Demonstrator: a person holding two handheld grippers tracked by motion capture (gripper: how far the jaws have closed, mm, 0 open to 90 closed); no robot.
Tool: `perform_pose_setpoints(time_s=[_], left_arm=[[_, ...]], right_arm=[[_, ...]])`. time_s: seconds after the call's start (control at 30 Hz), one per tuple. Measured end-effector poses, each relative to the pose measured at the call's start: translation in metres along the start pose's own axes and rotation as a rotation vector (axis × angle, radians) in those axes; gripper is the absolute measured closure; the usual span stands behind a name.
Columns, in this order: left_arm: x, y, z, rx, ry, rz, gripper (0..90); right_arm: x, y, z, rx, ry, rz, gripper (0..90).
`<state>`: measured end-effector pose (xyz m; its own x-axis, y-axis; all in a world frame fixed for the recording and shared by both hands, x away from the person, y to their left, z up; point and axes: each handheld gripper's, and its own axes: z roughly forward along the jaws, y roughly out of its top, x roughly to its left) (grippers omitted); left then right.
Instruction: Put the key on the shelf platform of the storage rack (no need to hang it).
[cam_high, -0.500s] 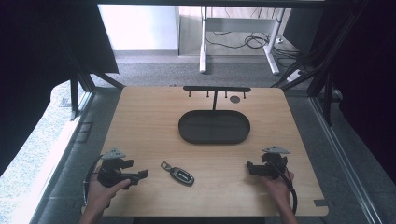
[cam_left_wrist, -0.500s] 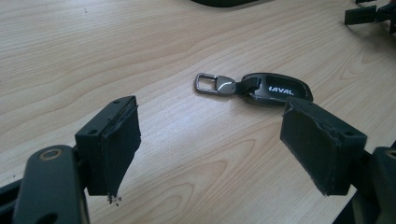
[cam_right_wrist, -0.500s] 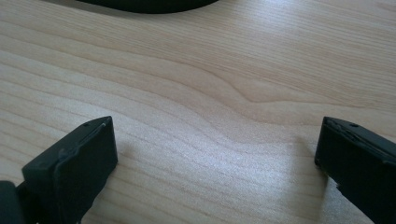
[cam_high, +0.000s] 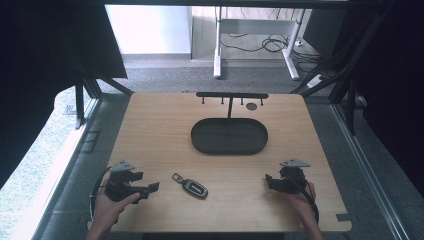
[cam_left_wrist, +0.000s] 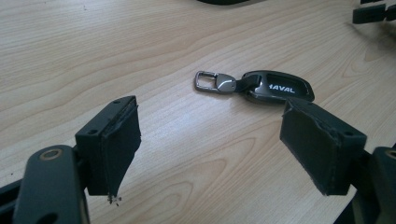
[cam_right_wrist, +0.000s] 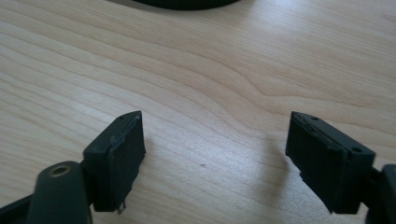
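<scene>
A dark car key fob (cam_high: 194, 188) with a metal clip lies on the wooden table (cam_high: 150, 130) near the front, between my two grippers. My left gripper (cam_high: 152, 187) rests at the front left, jaws pointing right toward the fob and open with nothing between them. In the left gripper view the key fob (cam_left_wrist: 275, 87) lies just beyond the open gripper (cam_left_wrist: 212, 144), close to the right pad. My right gripper (cam_high: 270, 181) sits at the front right, held in a hand. Its jaws stand wide over bare wood in the right gripper view, the gripper (cam_right_wrist: 215, 158) open.
A black oval tray (cam_high: 229, 146) lies in the table's middle. Behind it stands a black hook rack (cam_high: 231, 95) with short pegs. A small dark disc (cam_high: 251, 106) sits near the rack. The table's front edge runs just below both hands.
</scene>
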<state>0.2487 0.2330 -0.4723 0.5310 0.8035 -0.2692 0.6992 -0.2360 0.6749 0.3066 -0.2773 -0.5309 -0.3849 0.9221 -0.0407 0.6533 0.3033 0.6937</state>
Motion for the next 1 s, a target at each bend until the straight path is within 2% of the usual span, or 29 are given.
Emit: perform_pose_setpoints(time_s=[0.13,0.27,0.3,0.77,1.0], left_arm=[[0.002,0.000,0.000,0.000,0.002,-0.003,20.4],[0.003,-0.001,0.001,0.002,0.005,-0.006,20.4],[0.003,-0.001,0.002,0.007,0.007,-0.006,20.4],[0.003,-0.001,0.001,0.012,0.011,-0.004,20.3],[0.006,-0.001,-0.004,0.002,0.019,-0.015,20.2]], right_arm=[[0.003,0.007,-0.009,-0.034,0.014,-0.029,23.5],[0.006,0.009,-0.013,-0.049,0.034,-0.036,25.9],[0.009,0.010,-0.014,-0.064,0.036,-0.057,27.7],[0.021,0.020,-0.029,-0.088,0.109,-0.029,30.4],[0.027,0.033,-0.036,-0.072,0.138,-0.074,33.0]])
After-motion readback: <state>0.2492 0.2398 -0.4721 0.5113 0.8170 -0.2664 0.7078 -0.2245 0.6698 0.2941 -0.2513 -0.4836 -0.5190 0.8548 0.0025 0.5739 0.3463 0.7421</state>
